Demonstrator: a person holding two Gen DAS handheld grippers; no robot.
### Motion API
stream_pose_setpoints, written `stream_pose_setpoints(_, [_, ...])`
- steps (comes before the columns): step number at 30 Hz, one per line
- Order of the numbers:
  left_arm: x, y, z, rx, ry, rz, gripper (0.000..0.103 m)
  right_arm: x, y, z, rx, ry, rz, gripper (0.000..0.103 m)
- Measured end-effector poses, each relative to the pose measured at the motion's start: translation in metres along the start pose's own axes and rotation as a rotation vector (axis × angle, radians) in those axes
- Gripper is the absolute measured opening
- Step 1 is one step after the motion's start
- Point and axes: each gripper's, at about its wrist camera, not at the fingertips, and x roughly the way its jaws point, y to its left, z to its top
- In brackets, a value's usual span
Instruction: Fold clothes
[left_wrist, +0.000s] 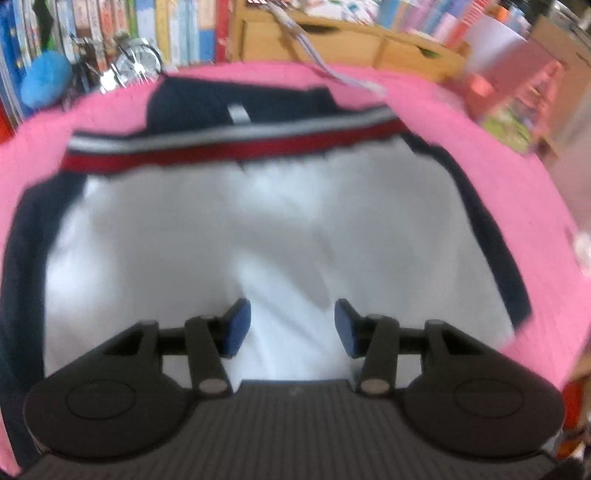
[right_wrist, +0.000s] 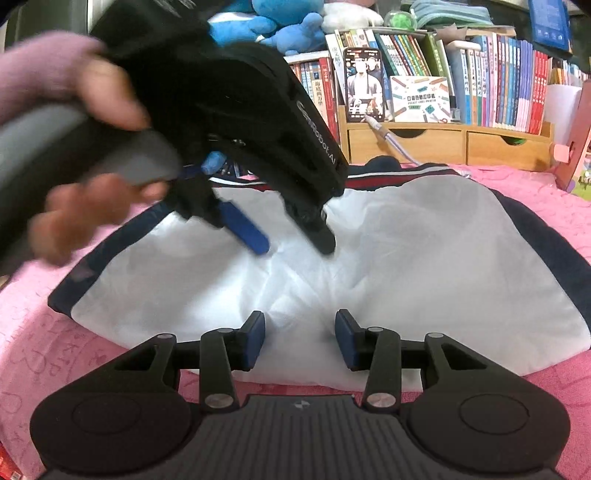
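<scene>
A white garment (left_wrist: 221, 229) with navy side panels and a red, white and navy band lies spread flat on a pink bedspread (left_wrist: 480, 147). My left gripper (left_wrist: 291, 328) points steeply down over the garment's middle, jaws apart, with a raised crease of white cloth below the gap. The right wrist view shows the garment (right_wrist: 424, 258) and that left gripper (right_wrist: 295, 243), held by a hand (right_wrist: 92, 206) in a pink sleeve, its tips just above the cloth. My right gripper (right_wrist: 300, 339) stands open over the garment's near hem, pads not pressing on anything.
Behind the bed are a shelf of books (right_wrist: 498, 81), a wooden drawer unit (right_wrist: 443, 144), a phone (right_wrist: 364, 85) on a stand with a cable, blue plush toys (right_wrist: 291, 26) and a metal alarm clock (left_wrist: 136, 62). The pink bedspread (right_wrist: 55, 350) shows all around the garment.
</scene>
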Motion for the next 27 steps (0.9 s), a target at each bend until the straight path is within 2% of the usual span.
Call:
stream_pose_setpoints(5, [0.002,-0.013,-0.014,0.014,0.071,-0.027,0.047,-0.002,0.008,-0.002,-0.013,0.002,-0.033,0.043])
stream_pose_setpoints(9, [0.010,-0.009,-0.008,-0.030,0.079,-0.027,0.047,-0.001,0.009,-0.003,-0.018,0.002,-0.035,0.043])
stream_pose_setpoints(15, [0.018,-0.022,0.002,0.023,0.071,0.080,0.046,-0.001,0.008,-0.002,-0.016,0.005,-0.038,0.043])
stream_pose_setpoints(18, [0.022,-0.023,0.010,0.017,0.070,0.106,0.048,-0.001,0.009,-0.002,-0.017,0.006,-0.041,0.043])
stream_pose_setpoints(24, [0.035,-0.026,0.031,0.018,0.081,0.166,0.055,0.000,0.008,-0.002,-0.020,0.008,-0.040,0.043])
stream_pose_setpoints(27, [0.046,-0.025,0.044,0.014,0.047,0.201,0.058,-0.001,0.006,-0.002,-0.017,0.008,-0.035,0.043])
